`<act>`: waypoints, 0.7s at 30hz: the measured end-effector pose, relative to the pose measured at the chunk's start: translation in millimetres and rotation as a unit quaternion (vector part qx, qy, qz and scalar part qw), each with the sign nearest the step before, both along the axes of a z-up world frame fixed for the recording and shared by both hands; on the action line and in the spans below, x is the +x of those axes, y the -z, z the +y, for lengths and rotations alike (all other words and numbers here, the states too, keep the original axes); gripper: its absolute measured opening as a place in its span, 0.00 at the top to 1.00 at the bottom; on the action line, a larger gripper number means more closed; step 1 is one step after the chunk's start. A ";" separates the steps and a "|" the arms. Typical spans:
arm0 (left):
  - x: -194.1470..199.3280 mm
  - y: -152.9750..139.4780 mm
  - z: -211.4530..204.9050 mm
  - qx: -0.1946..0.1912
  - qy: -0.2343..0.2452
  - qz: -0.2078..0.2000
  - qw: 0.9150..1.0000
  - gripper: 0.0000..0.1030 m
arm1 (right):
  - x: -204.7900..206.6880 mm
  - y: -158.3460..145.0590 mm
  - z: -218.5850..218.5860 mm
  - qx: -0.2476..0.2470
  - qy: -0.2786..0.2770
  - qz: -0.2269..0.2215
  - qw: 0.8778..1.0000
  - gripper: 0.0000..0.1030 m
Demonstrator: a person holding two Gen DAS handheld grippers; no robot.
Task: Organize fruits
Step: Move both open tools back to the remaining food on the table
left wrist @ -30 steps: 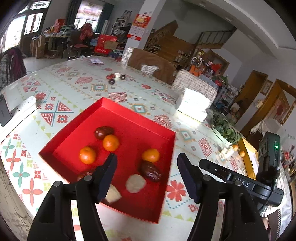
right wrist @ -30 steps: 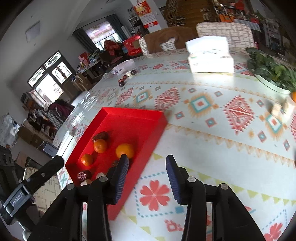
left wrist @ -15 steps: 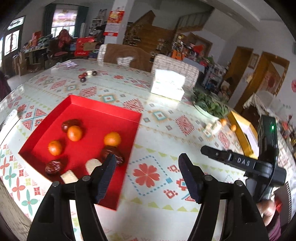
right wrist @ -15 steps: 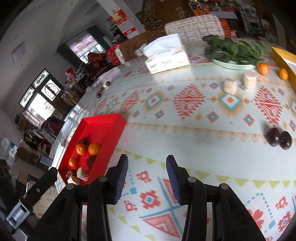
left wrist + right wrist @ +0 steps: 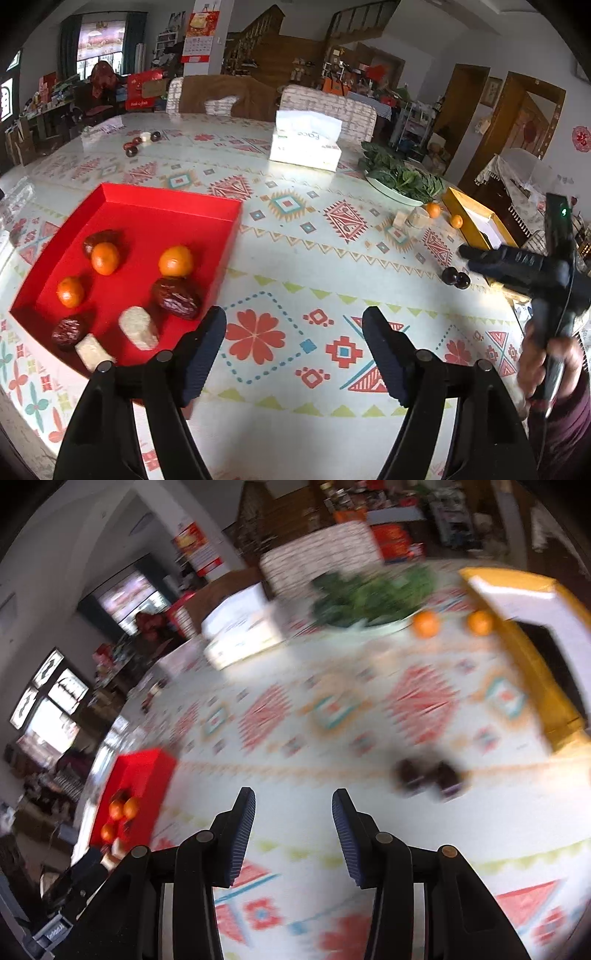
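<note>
Bare tablecloth [image 5: 295,258] ahead — red tray [image 5: 229,236] left.

red tray [image 5: 110,210], orange tangerines [image 5: 176,261], dark brown dates [image 5: 176,297], beige blocks [image 5: 138,327]; tablecloth [image 5: 314,258] white with red, teal, yellow geometric and flower pattern; white tissue box [image 5: 304,147]; yellow box [image 5: 467,218]; green leaves [image 5: 402,177]

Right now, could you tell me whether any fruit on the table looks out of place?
Yes. Two small oranges and two dark dates lie loose on the tablecloth near the yellow box, far from the red tray holding the other fruit.
</note>
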State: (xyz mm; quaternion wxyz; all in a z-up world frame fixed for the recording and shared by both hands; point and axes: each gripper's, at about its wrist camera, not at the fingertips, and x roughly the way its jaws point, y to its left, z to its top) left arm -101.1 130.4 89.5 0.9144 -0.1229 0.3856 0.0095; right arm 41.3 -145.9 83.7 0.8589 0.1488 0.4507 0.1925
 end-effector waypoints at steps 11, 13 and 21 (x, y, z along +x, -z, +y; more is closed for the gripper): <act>21.4 19.1 -16.2 -0.003 0.038 0.020 0.999 0.27 | 62.3 -13.3 -58.3 -0.032 0.094 -0.004 0.995 0.54; 26.7 21.9 -13.7 -0.006 0.038 0.023 0.999 0.27 | 79.8 -13.1 -58.1 -0.041 0.100 -0.004 0.994 0.54; 44.5 30.7 -20.0 -0.010 0.058 0.038 0.998 0.27 | 146.7 -3.8 -43.2 -0.111 0.111 -0.011 0.988 0.54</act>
